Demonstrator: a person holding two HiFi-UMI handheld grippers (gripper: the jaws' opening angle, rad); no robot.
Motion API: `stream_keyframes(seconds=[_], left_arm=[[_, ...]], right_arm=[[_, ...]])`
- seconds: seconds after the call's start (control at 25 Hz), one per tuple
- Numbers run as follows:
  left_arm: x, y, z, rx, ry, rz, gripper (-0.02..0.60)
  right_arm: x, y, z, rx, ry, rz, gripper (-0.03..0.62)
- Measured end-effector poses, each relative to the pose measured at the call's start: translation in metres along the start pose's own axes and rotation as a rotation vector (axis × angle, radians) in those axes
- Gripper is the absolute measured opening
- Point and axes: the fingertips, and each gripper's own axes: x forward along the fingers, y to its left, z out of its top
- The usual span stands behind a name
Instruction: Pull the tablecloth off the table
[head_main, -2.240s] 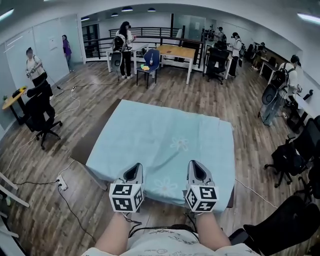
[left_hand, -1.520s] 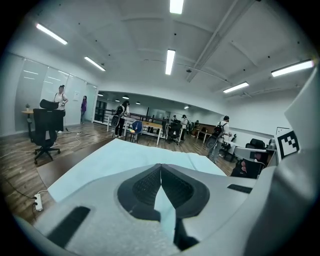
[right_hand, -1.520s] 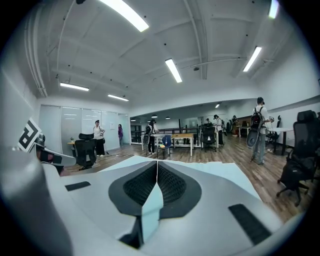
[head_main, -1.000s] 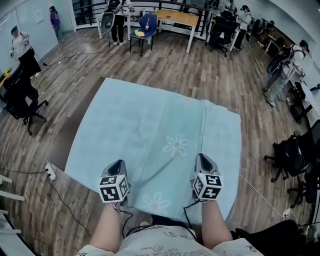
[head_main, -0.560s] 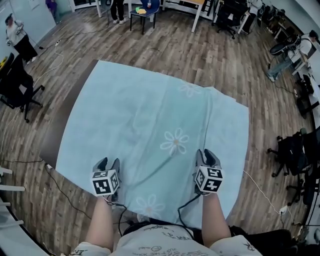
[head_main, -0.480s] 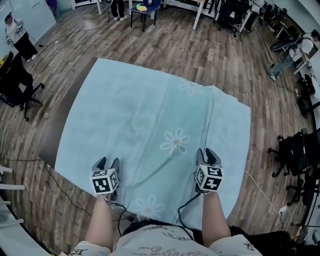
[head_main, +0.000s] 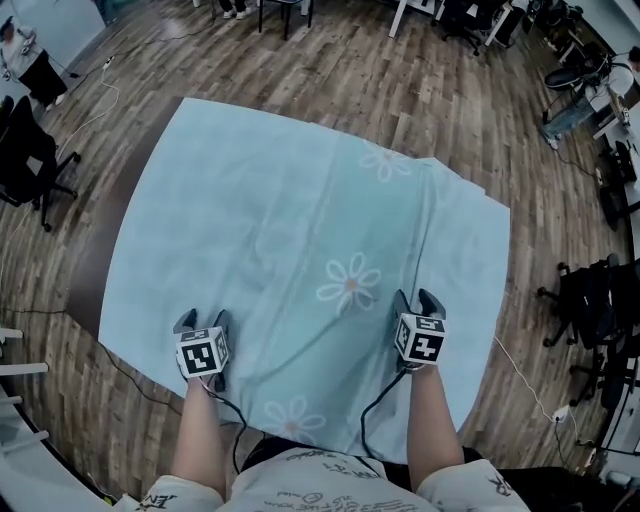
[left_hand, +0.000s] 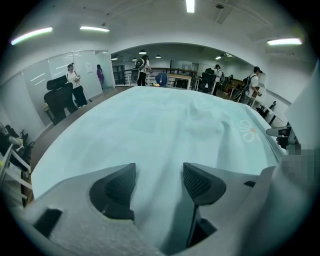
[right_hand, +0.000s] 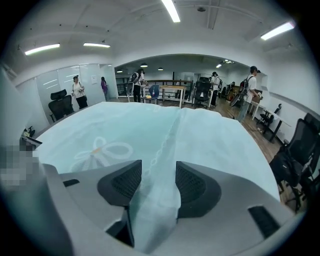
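A light blue tablecloth (head_main: 300, 190) printed with white daisies lies spread over the table, whose dark top (head_main: 100, 245) shows as a strip along the left side. My left gripper (head_main: 202, 318) rests near the cloth's front left edge. Its jaws are opening, and flat cloth (left_hand: 150, 120) lies between the spread pads of the left gripper (left_hand: 159, 172). My right gripper (head_main: 418, 297) sits near the front right. Its jaws are opening too, and a raised fold of cloth (right_hand: 155, 200) stands loosely between the pads of the right gripper (right_hand: 157, 172).
Wood floor surrounds the table. Black office chairs stand at the left (head_main: 25, 150) and right (head_main: 590, 300). A cable (head_main: 130, 375) runs across the floor at the front left. Several people (left_hand: 75, 85) and desks are at the far end of the room.
Both grippers' jaws have spread apart from their pinch on the cloth. The hands have drawn slightly back toward me, and the head view has tilted further down.
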Motion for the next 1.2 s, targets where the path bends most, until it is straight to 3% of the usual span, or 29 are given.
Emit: stream_keyframes(seconds=[0.16, 0.4, 0.52, 0.64, 0.88, 1.2], left_arm=[[0.008, 0.002, 0.001, -0.049, -0.007, -0.024, 0.301], [0.011, 0.003, 0.003, -0.032, -0.001, -0.036, 0.281], [0.013, 0.000, 0.003, 0.058, 0.021, -0.023, 0.018], [0.012, -0.001, 0.003, 0.132, 0.033, -0.011, 0.011], [0.008, -0.010, 0.002, 0.112, 0.027, -0.054, 0.011], [-0.024, -0.018, 0.018, 0.109, -0.073, -0.105, 0.010]], right_arm=[[0.013, -0.006, -0.013, 0.003, 0.057, -0.015, 0.206], [0.023, -0.003, -0.020, -0.037, 0.111, 0.026, 0.172], [0.025, 0.008, -0.020, -0.068, 0.143, 0.027, 0.059], [0.023, 0.011, -0.021, -0.059, 0.145, -0.008, 0.021], [0.017, 0.008, -0.017, -0.072, 0.109, -0.037, 0.014], [-0.016, 0.009, 0.009, -0.044, 0.023, -0.041, 0.012]])
